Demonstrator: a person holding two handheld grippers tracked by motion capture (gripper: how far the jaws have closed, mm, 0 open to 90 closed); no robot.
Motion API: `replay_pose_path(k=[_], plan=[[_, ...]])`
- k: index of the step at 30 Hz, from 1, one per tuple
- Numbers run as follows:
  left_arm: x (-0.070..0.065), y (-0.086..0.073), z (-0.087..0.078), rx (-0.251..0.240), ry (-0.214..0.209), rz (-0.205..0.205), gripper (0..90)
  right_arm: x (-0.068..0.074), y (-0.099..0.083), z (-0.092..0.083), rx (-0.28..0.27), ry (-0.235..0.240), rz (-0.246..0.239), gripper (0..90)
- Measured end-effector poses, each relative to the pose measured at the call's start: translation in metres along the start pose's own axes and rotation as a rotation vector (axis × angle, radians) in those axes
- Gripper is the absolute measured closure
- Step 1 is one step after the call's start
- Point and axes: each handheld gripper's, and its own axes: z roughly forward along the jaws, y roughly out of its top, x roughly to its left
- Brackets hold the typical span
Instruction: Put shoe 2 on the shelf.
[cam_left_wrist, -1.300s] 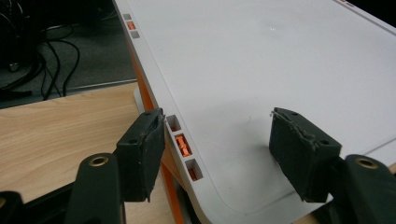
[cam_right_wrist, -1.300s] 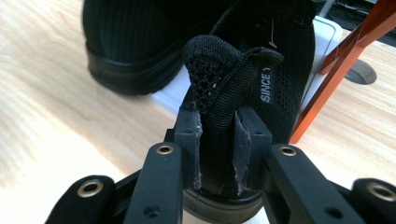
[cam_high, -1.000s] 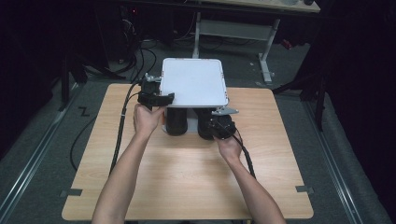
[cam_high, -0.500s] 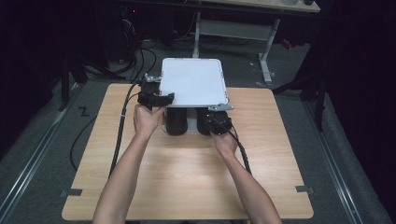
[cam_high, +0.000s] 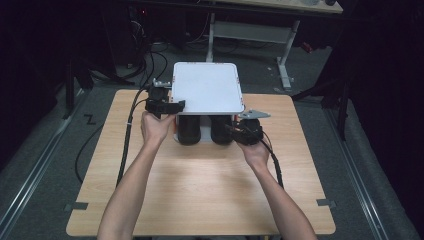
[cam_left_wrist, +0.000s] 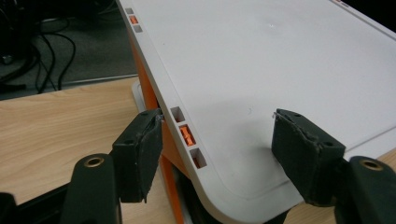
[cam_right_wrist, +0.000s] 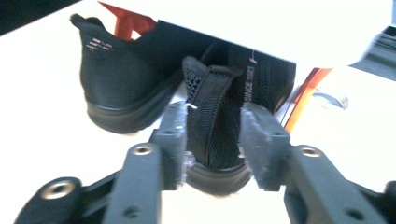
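Observation:
A white rack top (cam_high: 207, 87) on orange supports (cam_left_wrist: 166, 149) stands at the back of the wooden table (cam_high: 200, 190). Two black shoes sit under it, heels toward me: one on the left (cam_high: 189, 131), one on the right (cam_high: 221, 131). My left gripper (cam_high: 172, 105) (cam_left_wrist: 217, 140) is open and straddles the top's front left corner, one pad beside the rim and one above the surface. My right gripper (cam_high: 231, 131) (cam_right_wrist: 212, 140) has just been opening. The right shoe's heel (cam_right_wrist: 215, 116) stands between its pads, close to both. The other shoe (cam_right_wrist: 116, 88) lies beside it.
Cables trail off the table's left side (cam_high: 127, 130) and from the right gripper (cam_high: 275, 165). A desk frame (cam_high: 250, 32) stands behind the table. Bare tabletop lies in front of the shoes.
My right gripper has shifted a little to the right at the right shoe's heel. The left hand and the rack have not moved.

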Motion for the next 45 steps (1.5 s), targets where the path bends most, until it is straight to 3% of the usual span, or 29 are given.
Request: replay_pose_path(k=[8, 12, 23, 35, 40, 45], plan=[[-0.004, 0.004, -0.029, -0.017, -0.048, 0.03, 32.7, -0.018, -0.003, -0.038, -0.056, 0.018, 0.01, 66.3], [-0.001, 0.0, -0.044, -0.011, -0.055, 0.068, 32.1, -0.029, -0.009, -0.054, -0.084, 0.026, 0.035, 65.7], [0.008, -0.01, -0.072, -0.026, -0.074, 0.048, 32.8, -0.042, -0.028, -0.085, -0.155, 0.008, 0.057, 60.4], [0.016, -0.023, -0.102, -0.047, -0.111, 0.03, 32.1, -0.05, -0.046, -0.104, -0.162, -0.007, 0.071, 57.4], [0.022, -0.028, -0.112, -0.05, -0.115, 0.021, 32.1, -0.051, -0.052, -0.11, -0.167, 0.011, 0.09, 56.3], [0.028, -0.034, -0.121, -0.06, -0.119, 0.001, 31.8, -0.049, -0.058, -0.114, -0.166, 0.02, 0.076, 55.6]])
